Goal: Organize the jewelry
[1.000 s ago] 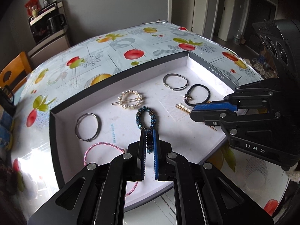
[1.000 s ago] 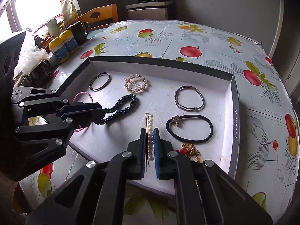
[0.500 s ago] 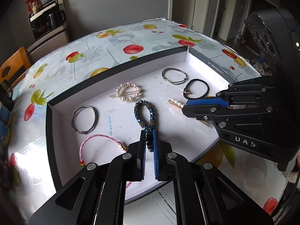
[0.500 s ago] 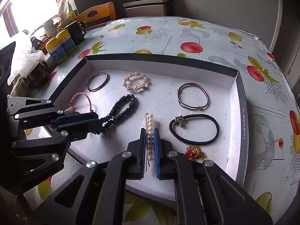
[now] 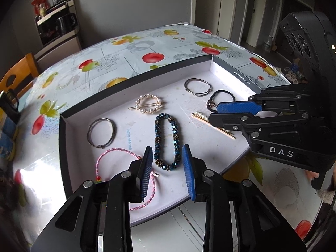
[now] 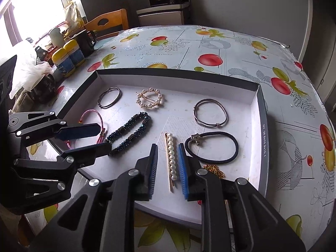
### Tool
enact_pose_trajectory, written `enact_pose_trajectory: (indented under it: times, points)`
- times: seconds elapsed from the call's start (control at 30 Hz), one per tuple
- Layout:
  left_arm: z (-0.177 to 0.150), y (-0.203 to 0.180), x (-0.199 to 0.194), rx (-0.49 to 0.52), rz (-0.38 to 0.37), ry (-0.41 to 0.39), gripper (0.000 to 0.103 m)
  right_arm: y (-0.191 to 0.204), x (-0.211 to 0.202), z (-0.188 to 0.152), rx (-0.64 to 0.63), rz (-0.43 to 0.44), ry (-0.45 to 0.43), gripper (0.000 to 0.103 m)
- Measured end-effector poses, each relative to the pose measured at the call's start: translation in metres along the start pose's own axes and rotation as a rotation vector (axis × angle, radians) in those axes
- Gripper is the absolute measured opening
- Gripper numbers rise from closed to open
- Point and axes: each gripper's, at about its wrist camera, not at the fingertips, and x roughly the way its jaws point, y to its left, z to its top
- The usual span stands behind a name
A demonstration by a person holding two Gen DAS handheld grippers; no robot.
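So both my grippers are letting go right now. My left gripper [image 5: 167, 166] was pinched on the near end of the blue beaded bracelet [image 5: 167, 141] a moment ago; now its jaws are opening and the pads stand clear on either side, with the bracelet lying flat on the tray floor between them, stretched toward 12 o'clock. Same story on the right: my right gripper [image 6: 168, 168] is opening around the pearl hair pin [image 6: 171, 157], which lies flat between the pads, no contact that I can see. I read that as both pieces being placed, so next up is probably backing off and picking something else.

Everything sits in the shallow white tray [image 5: 63, 138] on the fruit-print tablecloth [image 5: 100, 69]. From the left view, going out from the bracelet: pearl ring clip [image 5: 148, 105] at 12 o'clock, thin metal bangle [image 5: 101, 133] at 9, pink cord bracelet [image 5: 117, 153] at 8, partly under my left finger. A second metal bangle [image 5: 197, 87] is up at 1, and the black hair tie [image 5: 222, 98] with a little charm is half behind the right gripper. In the right view a gold chain [image 6: 214, 170] is bunched just behind my right finger at 3 o'clock.

Things are close together, so the pink cord and the gold chain are the ones I'd worry about snagging when pulling out.
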Motion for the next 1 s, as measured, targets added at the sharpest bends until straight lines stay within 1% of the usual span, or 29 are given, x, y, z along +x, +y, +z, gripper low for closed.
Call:
enact_pose_trajectory:
  times: [0.03, 0.07, 0.1, 0.17, 0.2, 0.23, 0.27, 0.3, 0.33, 0.37, 0.4, 0.43, 0.47, 0.5, 0.57, 0.7, 0.8, 0.93, 1.0]
  points:
    - [0.0, 0.0, -0.003, 0.0, 0.004, -0.006, 0.031, 0.0, -0.003, 0.0, -0.002, 0.0, -0.007, 0.02]
    - [0.0, 0.0, -0.005, -0.001, 0.01, -0.012, 0.031, 0.0, -0.008, -0.001, -0.001, 0.0, -0.015, 0.025]
    - [0.0, 0.0, -0.009, 0.0, 0.014, -0.019, 0.031, -0.001, -0.013, -0.003, 0.0, 0.001, -0.025, 0.035]
    - [-0.002, 0.0, -0.018, 0.003, 0.028, -0.037, 0.034, -0.005, -0.025, -0.007, 0.005, 0.0, -0.044, 0.043]
    - [-0.003, 0.0, -0.023, 0.003, 0.039, -0.048, 0.036, -0.007, -0.031, -0.01, 0.003, -0.01, -0.053, 0.044]
    - [-0.005, 0.001, -0.029, 0.003, 0.048, -0.062, 0.044, -0.008, -0.038, -0.013, -0.001, -0.019, -0.059, 0.045]
    - [-0.008, 0.001, -0.036, 0.001, 0.057, -0.078, 0.055, -0.009, -0.045, -0.017, -0.003, -0.027, -0.064, 0.054]
    - [-0.011, 0.002, -0.043, -0.002, 0.066, -0.095, 0.06, -0.011, -0.051, -0.021, 0.0, -0.034, -0.068, 0.066]
    - [-0.015, 0.002, -0.05, -0.002, 0.073, -0.108, 0.066, -0.013, -0.057, -0.025, 0.005, -0.037, -0.073, 0.071]
    - [-0.02, 0.002, -0.055, 0.001, 0.082, -0.116, 0.071, -0.015, -0.062, -0.028, 0.009, -0.041, -0.074, 0.078]
    - [-0.024, 0.003, -0.059, 0.0, 0.096, -0.123, 0.073, -0.017, -0.066, -0.033, 0.011, -0.049, -0.074, 0.084]
    - [-0.029, 0.004, -0.063, -0.005, 0.11, -0.128, 0.077, -0.019, -0.069, -0.037, 0.014, -0.053, -0.072, 0.087]
    - [-0.035, 0.006, -0.066, -0.017, 0.115, -0.13, 0.081, -0.02, -0.071, -0.04, 0.016, -0.053, -0.07, 0.092]
    - [-0.04, 0.008, -0.069, -0.038, 0.116, -0.135, 0.083, -0.02, -0.072, -0.045, 0.013, -0.056, -0.071, 0.097]
    - [-0.052, 0.013, -0.07, -0.085, 0.133, -0.148, 0.089, -0.019, -0.071, -0.052, 0.005, -0.083, -0.07, 0.097]
    - [-0.07, 0.016, -0.064, -0.15, 0.205, -0.182, 0.09, -0.012, -0.066, -0.065, 0.003, -0.099, -0.109, 0.097]
    - [-0.078, 0.013, -0.059, -0.167, 0.208, -0.182, 0.091, -0.001, -0.065, -0.071, -0.021, -0.114, -0.151, 0.097]
    - [-0.082, 0.006, -0.06, -0.153, 0.205, -0.221, 0.091, 0.01, -0.066, -0.075, -0.06, -0.121, -0.203, 0.097]
    - [-0.083, 0.002, -0.062, -0.144, 0.195, -0.246, 0.091, 0.014, -0.065, -0.078, -0.082, -0.14, -0.219, 0.097]
